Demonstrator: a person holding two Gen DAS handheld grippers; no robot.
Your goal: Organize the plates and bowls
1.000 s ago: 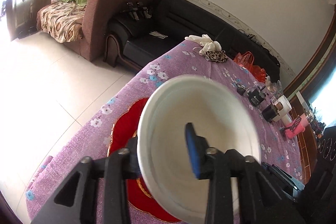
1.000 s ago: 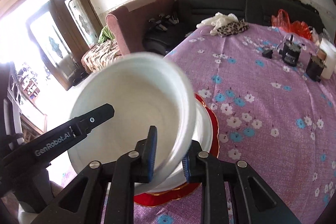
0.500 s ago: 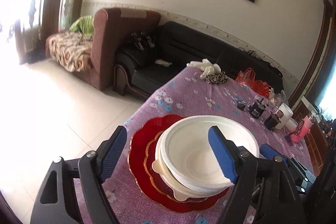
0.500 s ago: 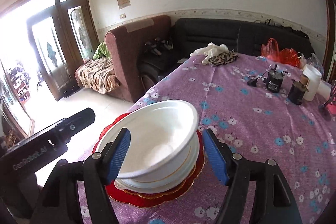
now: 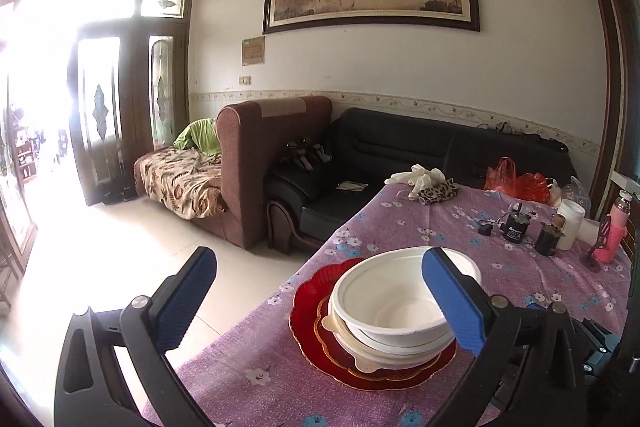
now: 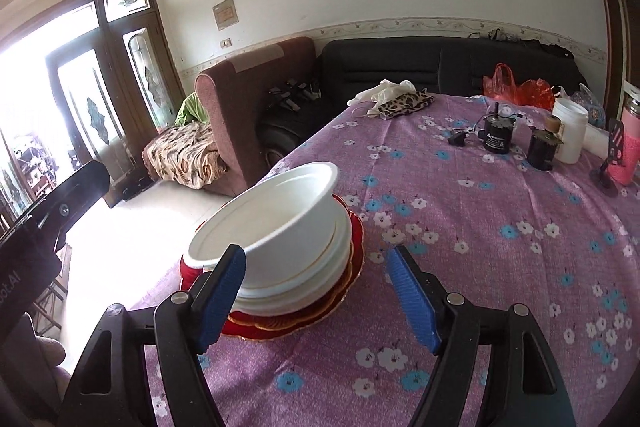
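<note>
Bowl released onto stack.
Both jaws opening, empty: left gripper [image 5: 320, 307], right gripper [image 6: 316, 295]; white bowl [image 5: 400, 303] now sits on plates [image 5: 360, 363] at 12 o'clock; stacking looks complete.

Both cameras ride the hand-held tools and look forward and slightly down between their blue pads. The left view stands back from the stack of white bowls [image 5: 394, 311], off the counter [image 5: 500, 291] edge. The right view sits closer, over the counter. Both share the stack [image 6: 280, 239], sofa and framed painting beyond it.
</note>
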